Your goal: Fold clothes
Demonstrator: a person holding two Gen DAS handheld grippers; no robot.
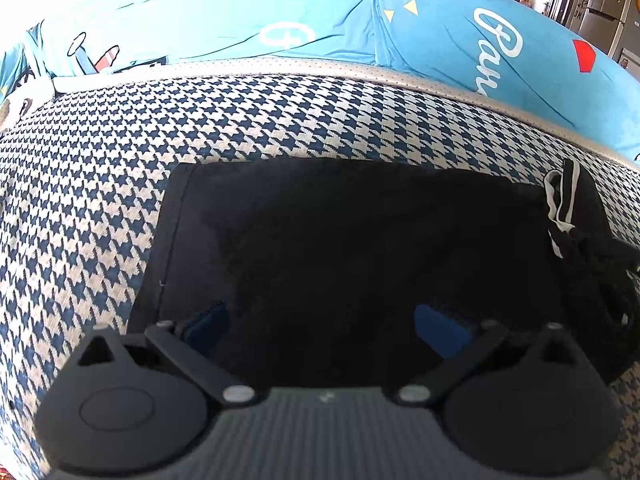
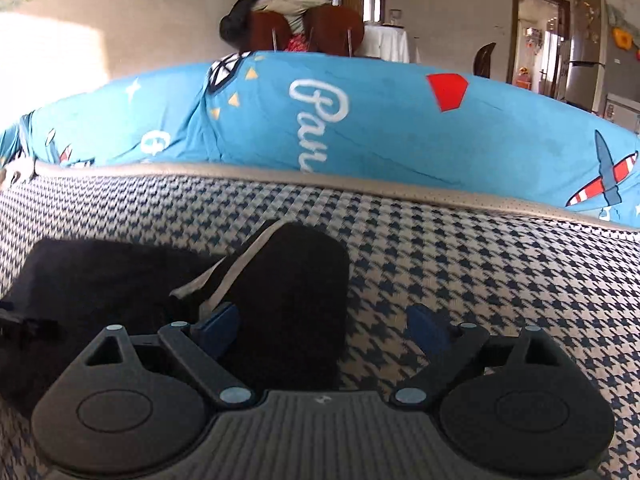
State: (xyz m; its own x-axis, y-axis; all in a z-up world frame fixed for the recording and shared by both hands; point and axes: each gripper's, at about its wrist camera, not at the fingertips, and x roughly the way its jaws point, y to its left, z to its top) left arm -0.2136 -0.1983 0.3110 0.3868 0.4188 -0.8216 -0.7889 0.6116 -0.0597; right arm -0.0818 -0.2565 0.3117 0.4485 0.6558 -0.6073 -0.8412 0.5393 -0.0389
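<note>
Black garment [image 1: 360, 264] lies folded into a flat rectangle on the houndstooth cushion [image 1: 100, 200], blue-and-white weave. In the left wrist view it sits directly ahead of and under the left hand-held gripper [image 1: 326, 326]; both blue pads hover over the dark cloth, jaws spread wide, released, nothing pinched between them. Left pad [image 1: 208, 322] stands near the garment's left seam edge; the seam runs straight down that side. At the far right of the rectangle, a bunched end with white stripes [image 1: 560, 208] rises in a lump, past the right pad.

Right hand-held gripper [image 2: 324, 326]: jaws wide apart, released, no cloth between the pads. In the right wrist view the garment [image 2: 288, 280] lies ahead and to the left; its rounded right edge ends about midway between the fingers. Left pad [image 2: 220, 324] is over the black cloth, just beside the grey-white stripe [image 2: 236, 272] that runs diagonally up from it. Whether that pad touches the cloth I cannot tell. Right pad [image 2: 428, 326] is over bare houndstooth.

Beyond the cushion's grey piped rim [image 2: 360, 180], a blue printed cover [image 2: 400, 128] with white script, a red shape and a striped plane. Farther off: wooden chairs [image 2: 304, 28] piled with clothes, a doorway, a fridge [image 2: 588, 76] at far right.
</note>
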